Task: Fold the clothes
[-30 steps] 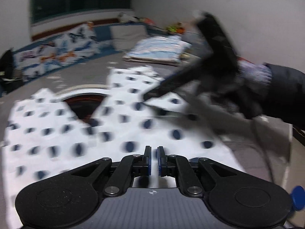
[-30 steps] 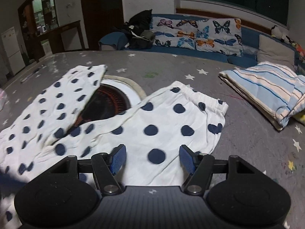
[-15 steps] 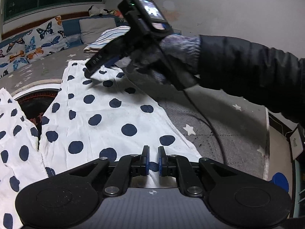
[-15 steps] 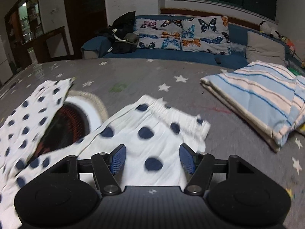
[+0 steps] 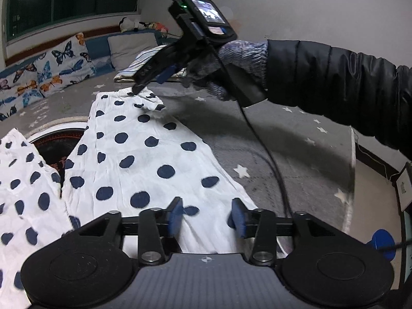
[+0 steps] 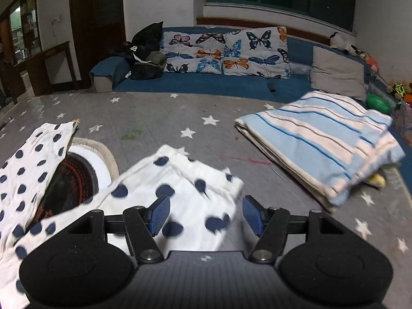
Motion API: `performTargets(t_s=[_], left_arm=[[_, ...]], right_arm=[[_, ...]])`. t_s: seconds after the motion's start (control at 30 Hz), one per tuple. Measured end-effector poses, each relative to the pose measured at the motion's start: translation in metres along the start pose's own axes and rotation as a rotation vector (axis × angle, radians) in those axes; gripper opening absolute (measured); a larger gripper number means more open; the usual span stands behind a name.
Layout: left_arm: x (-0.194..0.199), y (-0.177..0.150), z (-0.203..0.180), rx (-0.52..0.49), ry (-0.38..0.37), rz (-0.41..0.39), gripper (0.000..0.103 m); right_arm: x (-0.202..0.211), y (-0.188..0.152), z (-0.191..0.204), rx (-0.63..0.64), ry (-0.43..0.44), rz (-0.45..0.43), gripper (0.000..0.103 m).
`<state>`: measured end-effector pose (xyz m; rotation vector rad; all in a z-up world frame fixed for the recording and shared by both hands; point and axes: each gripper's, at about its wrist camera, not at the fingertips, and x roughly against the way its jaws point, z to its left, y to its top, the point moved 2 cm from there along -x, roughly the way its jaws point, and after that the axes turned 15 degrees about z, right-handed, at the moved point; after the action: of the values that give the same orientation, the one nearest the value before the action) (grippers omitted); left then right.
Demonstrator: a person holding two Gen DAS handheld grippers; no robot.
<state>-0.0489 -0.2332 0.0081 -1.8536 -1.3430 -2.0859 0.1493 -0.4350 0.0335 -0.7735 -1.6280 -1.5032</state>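
Fabric lies right under both tools: the polka-dot garment (image 5: pixel 144 159) is spread flat on the star-patterned grey surface (image 5: pixel 270 154), two panels parting over a round mat (image 6: pixel 85 170). Nearest, the left gripper (image 5: pixel 207 215) is opening its jaws over the near hem, pads not pressing cloth. Farther along, the right gripper (image 6: pixel 203 213) stands open above the far cuff. Thin, limp and light, the cloth would likely sag; pinching hem corners looks best. Beyond lies a striped folded blanket (image 6: pixel 322 141).
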Motion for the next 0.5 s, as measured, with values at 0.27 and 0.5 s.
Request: performTargets(t_s=[0.27,0.5], left_arm=[[0.016,-0.024,-0.030,-0.009,0.005,-0.009,0.068],[0.017,-0.043,-0.040,0.033,0.004,-0.010,0.069]], right_arm=[[0.019,-0.039,0.001,-0.006,0.009,0.022,0.077],[0.033,-0.079,0.038,0.061,0.060,0.035,0.088]])
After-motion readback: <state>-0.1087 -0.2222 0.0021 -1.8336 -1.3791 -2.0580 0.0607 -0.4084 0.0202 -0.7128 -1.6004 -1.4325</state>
